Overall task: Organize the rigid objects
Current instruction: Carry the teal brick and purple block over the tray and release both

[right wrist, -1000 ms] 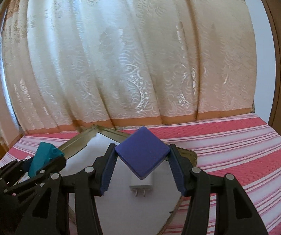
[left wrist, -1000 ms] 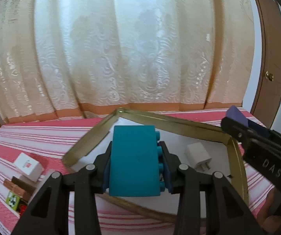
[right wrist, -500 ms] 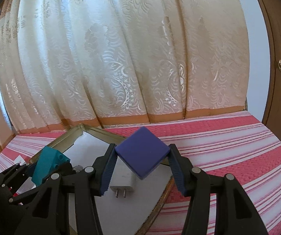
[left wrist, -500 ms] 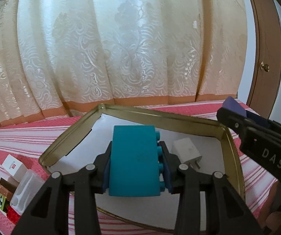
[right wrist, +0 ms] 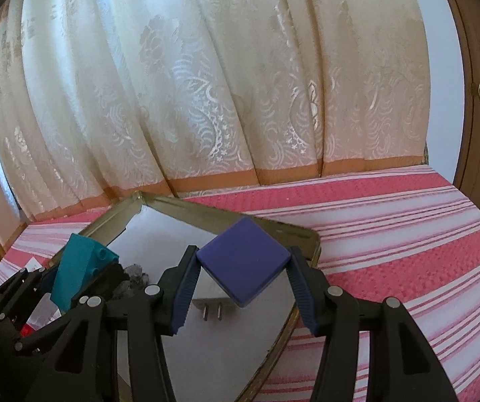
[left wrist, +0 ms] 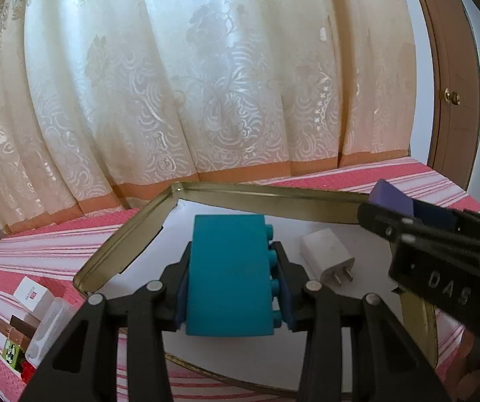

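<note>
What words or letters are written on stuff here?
"DAS": raised letters on the right claw's black body, seen from the left wrist.
White box: a small red mark, too small to read.
Green packet: a print, too blurred to read.
Nothing else shows writing.

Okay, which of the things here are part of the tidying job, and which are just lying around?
Part of the job:
- teal toy brick, held in the left hand-held gripper
- blue square block, held in the right hand-held gripper
- gold-rimmed tray
- white charger plug, lying in the tray

Just lying about:
- curtain
- striped bedcover
- door
</note>
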`<state>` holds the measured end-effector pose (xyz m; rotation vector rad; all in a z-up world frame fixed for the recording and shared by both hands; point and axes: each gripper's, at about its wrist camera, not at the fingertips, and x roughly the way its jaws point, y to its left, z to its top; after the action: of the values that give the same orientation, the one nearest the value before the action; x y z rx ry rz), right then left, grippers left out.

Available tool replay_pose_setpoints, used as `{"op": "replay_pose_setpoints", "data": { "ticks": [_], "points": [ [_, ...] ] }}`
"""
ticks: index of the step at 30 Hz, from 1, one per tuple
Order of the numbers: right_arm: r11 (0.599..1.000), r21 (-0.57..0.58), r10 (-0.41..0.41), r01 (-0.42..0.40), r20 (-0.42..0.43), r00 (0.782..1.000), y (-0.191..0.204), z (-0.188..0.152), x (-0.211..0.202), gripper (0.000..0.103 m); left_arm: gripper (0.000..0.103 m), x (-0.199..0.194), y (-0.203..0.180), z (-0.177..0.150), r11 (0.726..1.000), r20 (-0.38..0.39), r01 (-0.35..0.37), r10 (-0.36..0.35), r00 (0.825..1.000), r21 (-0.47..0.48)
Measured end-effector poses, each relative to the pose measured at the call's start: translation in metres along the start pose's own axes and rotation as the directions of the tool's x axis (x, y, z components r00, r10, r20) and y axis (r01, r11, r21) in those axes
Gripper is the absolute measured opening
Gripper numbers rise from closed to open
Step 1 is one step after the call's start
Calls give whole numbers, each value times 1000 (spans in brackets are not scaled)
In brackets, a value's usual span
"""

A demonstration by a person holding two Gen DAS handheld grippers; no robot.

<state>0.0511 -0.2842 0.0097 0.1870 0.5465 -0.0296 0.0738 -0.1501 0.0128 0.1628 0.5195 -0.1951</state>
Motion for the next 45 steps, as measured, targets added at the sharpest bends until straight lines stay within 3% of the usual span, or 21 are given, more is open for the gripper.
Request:
{"op": "replay_pose_setpoints", "data": {
  "ticks": [7, 22, 38, 44, 45],
  "points": [
    [998, -24, -60, 60, 7, 998, 3, -4, -2, 56, 42, 7, 2, 0, 1000, -30, 10, -11, 999, -16],
    [996, -31, -87, 86, -20, 996, 7, -8, 2, 56, 42, 16, -1, 0, 1000, -77, 24, -24, 997, -5],
    [999, -6, -37, 37, -36, 999, 5, -7, 6, 56, 42, 19, -3, -1, 1000, -85, 18, -18, 996, -4],
    [1000, 20, -17, 17, -3, 1000, 6, -7, -1, 67, 43, 19, -3, -2, 999, -83, 32, -32, 996, 5],
    [999, 33, -17, 16, 14, 1000, 5, -6, -4, 72, 52, 19, -4, -2, 999, -85, 40, -39, 996, 14]
  ]
}}
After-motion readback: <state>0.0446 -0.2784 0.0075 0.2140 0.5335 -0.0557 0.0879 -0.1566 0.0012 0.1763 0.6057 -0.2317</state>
